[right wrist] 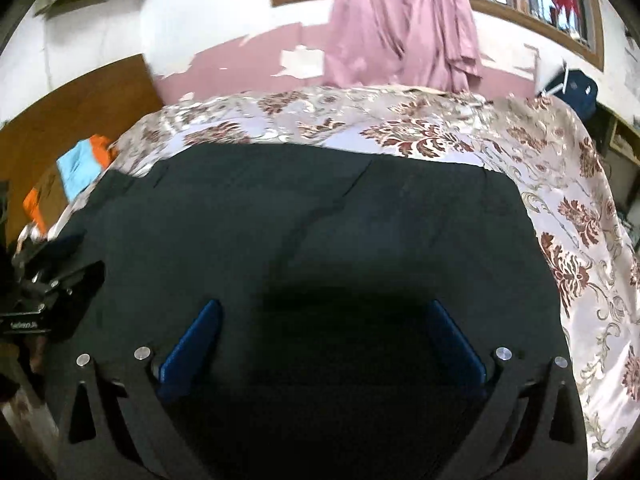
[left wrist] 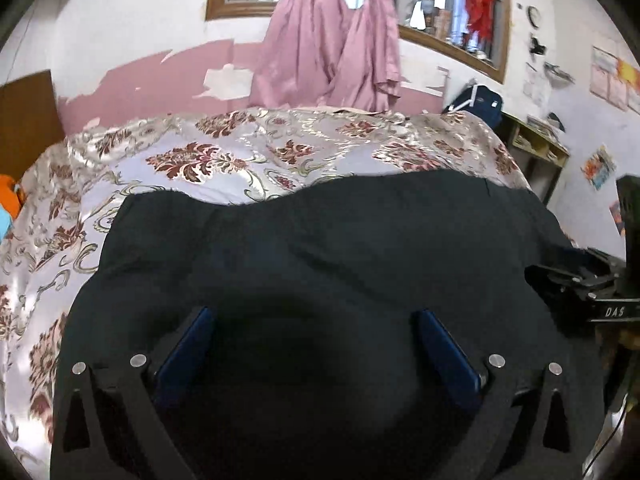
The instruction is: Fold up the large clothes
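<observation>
On the near part of the bed point(left wrist: 240, 152), a dark garment point(left wrist: 320, 248) lies flat for folding, left gripper point(left wrist: 316, 320) and right gripper point(right wrist: 326, 312) both spread wide above it, holding nothing.

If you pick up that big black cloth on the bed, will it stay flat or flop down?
Probably flop: the big black cloth garment lies soft and wavy-edged on the shiny floral satin bedspread. It may also slide easily, since that bedspread looks slick.
</observation>
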The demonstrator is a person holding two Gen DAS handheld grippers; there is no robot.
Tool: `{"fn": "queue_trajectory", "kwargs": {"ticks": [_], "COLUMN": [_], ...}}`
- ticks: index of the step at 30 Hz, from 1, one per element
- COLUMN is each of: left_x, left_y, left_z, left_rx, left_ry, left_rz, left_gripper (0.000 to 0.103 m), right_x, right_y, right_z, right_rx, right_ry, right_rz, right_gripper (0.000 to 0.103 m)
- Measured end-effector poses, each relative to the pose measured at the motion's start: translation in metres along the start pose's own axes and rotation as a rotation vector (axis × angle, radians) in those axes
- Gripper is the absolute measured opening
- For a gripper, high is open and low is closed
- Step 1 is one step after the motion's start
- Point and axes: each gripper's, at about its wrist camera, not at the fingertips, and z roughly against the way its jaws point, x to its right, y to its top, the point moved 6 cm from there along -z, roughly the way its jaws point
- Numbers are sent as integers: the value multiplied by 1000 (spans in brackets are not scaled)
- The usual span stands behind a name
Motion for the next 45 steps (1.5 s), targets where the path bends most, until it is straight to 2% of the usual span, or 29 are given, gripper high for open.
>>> {"fn": "queue_trajectory", "kwargs": {"ticks": [6, 11, 17, 27, 36, 45], "left_x": [-24, -27, -21, -24, -24, -23], "left_y": [10, 8, 1, 0, -1, -2], "left_z": [-29, -48, -52, -55, -55, -50], "left_rx": [-68, -130, -88, -21, 5, 37], "left_ry": [38, 26, 43, 9, 9, -4], "left_rz": [88, 99, 75, 95, 97, 98], "left_gripper": [103, 103, 103, 103, 103, 103], "right_x": [10, 20, 18, 17, 19, 19], "right_y": [20, 22, 7, 6, 6, 6], "right_z": [-30, -52, -60, -71, -72, -66], "right_rx": [-6, -48, -10, 13, 15, 57], "right_ry": [-48, -16, 9, 1, 4, 6], "right_rz": [-6, -68, -82, -91, -93, -97], "right_gripper": [102, 102, 102, 102, 102, 102]}}
